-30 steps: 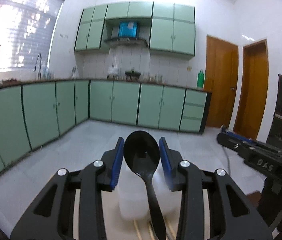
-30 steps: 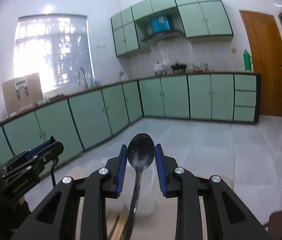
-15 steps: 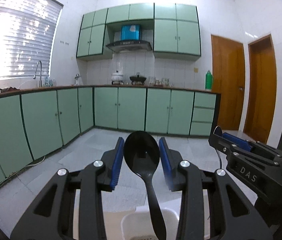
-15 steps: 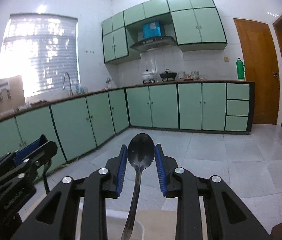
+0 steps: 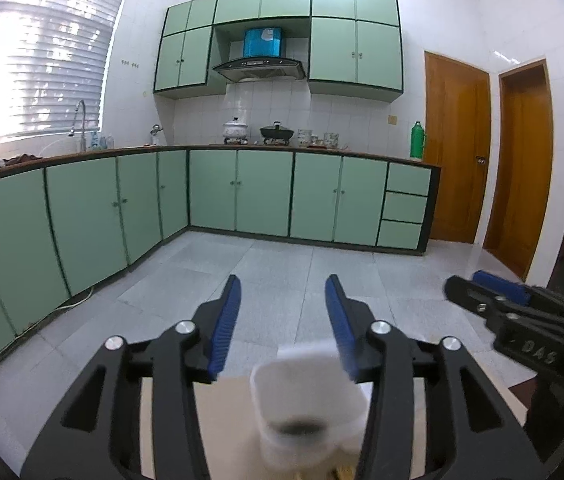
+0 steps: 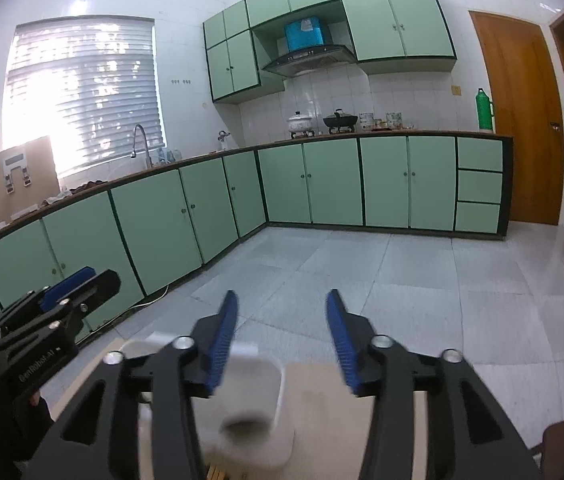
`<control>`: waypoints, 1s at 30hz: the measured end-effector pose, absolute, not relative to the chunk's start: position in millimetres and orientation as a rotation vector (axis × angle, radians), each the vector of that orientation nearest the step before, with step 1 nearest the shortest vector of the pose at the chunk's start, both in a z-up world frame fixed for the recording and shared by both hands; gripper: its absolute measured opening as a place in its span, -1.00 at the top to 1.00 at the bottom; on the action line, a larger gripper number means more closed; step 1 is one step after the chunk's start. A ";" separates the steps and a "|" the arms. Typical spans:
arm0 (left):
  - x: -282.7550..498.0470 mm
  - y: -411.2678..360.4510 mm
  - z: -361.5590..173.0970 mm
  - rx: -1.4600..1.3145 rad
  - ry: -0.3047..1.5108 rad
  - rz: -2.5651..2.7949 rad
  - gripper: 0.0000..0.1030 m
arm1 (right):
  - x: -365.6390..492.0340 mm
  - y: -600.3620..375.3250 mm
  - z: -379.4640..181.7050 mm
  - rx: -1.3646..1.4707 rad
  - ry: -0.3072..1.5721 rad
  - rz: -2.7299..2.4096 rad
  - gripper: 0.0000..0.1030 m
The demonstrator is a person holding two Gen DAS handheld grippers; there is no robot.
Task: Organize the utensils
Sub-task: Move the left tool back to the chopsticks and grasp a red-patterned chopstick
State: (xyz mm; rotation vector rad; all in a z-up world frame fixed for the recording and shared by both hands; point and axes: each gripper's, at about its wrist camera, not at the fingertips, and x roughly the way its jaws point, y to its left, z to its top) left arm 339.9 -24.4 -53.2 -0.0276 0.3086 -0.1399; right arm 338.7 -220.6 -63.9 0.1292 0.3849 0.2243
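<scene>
the green base cabinets (image 5: 266,196) and grey tiled floor (image 5: 282,272) filled the view far ahead of both sets of jaws. a pale tabletop (image 6: 321,412) lay directly beneath them. the white utensil holder (image 5: 307,404) stood on it, below and just behind the left jaws, blurred, squarish with rounded corners, a dark patch showing inside its mouth; from the right wrist it (image 6: 248,404) sat below the left-hand finger of the right jaws. the left gripper (image 5: 282,304) had its blue-padded jaws wide apart with nothing between them. the right gripper (image 6: 280,318) was likewise spread and empty. one second earlier the left jaws were closed on a black spoon and the right on a metal spoon; both spoons had since gone from the jaws, and their exact resting place could not be confirmed through the blur.
</scene>
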 end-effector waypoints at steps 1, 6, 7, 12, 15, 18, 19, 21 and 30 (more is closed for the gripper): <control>331.3 -22.8 -53.6 -0.026 0.313 -0.141 0.03 | 327.1 -221.7 -64.4 0.128 0.394 0.228 -0.10; 275.1 -17.3 -68.5 -0.004 0.393 -0.132 -0.22 | 268.5 -217.8 -82.6 0.117 0.475 0.236 -0.30; 262.6 -15.9 -76.3 -0.001 0.426 -0.129 -0.25 | 255.1 -215.8 -90.3 0.119 0.501 0.234 -0.34; 214.8 -5.5 -120.1 -0.019 0.596 -0.112 -0.38 | 199.3 -211.4 -132.4 0.125 0.626 0.211 -0.39; 188.4 1.2 -152.2 -0.022 0.718 -0.099 -0.42 | 169.1 -204.6 -160.6 0.118 0.717 0.209 -0.40; 168.7 6.4 -173.1 -0.002 0.793 -0.092 -0.45 | 140.6 -199.7 -184.3 0.096 0.795 0.213 -0.40; 164.0 6.8 -179.6 -0.002 0.808 -0.090 -0.46 | 132.1 -197.7 -189.3 0.077 0.808 0.212 -0.40; 152.7 11.0 -189.1 -0.016 0.844 -0.090 -0.48 | 121.2 -197.6 -194.0 0.069 0.825 0.222 -0.40; 130.0 5.6 -197.7 -0.015 0.881 -0.084 -0.54 | 116.8 -181.5 -193.7 -0.001 0.852 0.221 -0.38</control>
